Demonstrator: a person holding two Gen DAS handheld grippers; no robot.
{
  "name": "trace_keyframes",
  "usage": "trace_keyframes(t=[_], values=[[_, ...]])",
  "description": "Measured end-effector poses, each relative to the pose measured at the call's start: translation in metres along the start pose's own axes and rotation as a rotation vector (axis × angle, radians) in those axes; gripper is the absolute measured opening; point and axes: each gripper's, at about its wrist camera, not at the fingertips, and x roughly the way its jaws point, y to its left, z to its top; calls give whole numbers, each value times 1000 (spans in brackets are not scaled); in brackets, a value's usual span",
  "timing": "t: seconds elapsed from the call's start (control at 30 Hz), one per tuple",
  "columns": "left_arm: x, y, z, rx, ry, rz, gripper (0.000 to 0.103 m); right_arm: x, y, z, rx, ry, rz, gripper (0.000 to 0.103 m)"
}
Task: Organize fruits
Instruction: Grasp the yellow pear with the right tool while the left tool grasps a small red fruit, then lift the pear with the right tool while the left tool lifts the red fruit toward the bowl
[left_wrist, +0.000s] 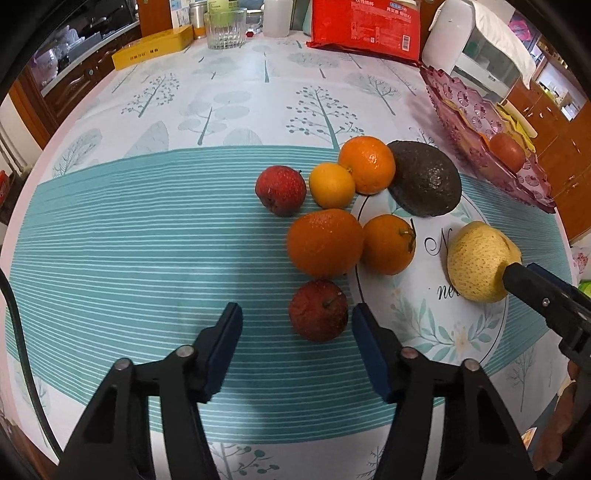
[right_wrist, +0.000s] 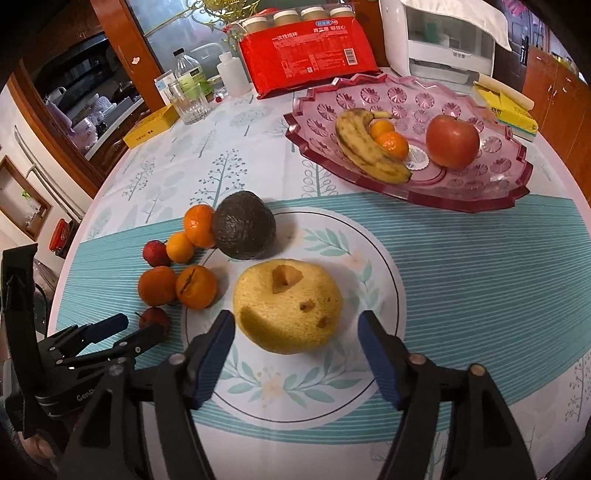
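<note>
On the tablecloth lies a cluster of fruit: several oranges (left_wrist: 325, 242), a dark avocado (left_wrist: 424, 179), and two small red fruits, one at the far side (left_wrist: 280, 190). The nearer red fruit (left_wrist: 318, 310) sits just ahead of my left gripper (left_wrist: 297, 315), which is open, its pads clear of it. A yellow, bruised pear (right_wrist: 288, 306) rests on the round leaf print (right_wrist: 384, 273). My right gripper (right_wrist: 295, 321) straddles it, open, with the left pad close to the skin and the right pad apart. A pink glass bowl (right_wrist: 491, 192) holds a banana (right_wrist: 365, 149), tangerines (right_wrist: 393, 144) and a red apple (right_wrist: 452, 140).
Along the table's back stand a red packet (right_wrist: 310, 51), a glass tumbler (left_wrist: 224, 27), a yellow box (left_wrist: 153, 48), bottles (right_wrist: 188, 74) and a white appliance (right_wrist: 447, 40). Yellow packs (right_wrist: 509, 107) lie behind the bowl. Wooden cabinets surround the table.
</note>
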Motion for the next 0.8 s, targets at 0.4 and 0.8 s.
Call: trace_keyframes(t=[0.4,0.8], values=[[8,-6,0,-7,8,-10,46,23,2,2,-25,31,22,77],[8,-12,2,-5,0,-18,32,40,8,6,-62,40,20,77]])
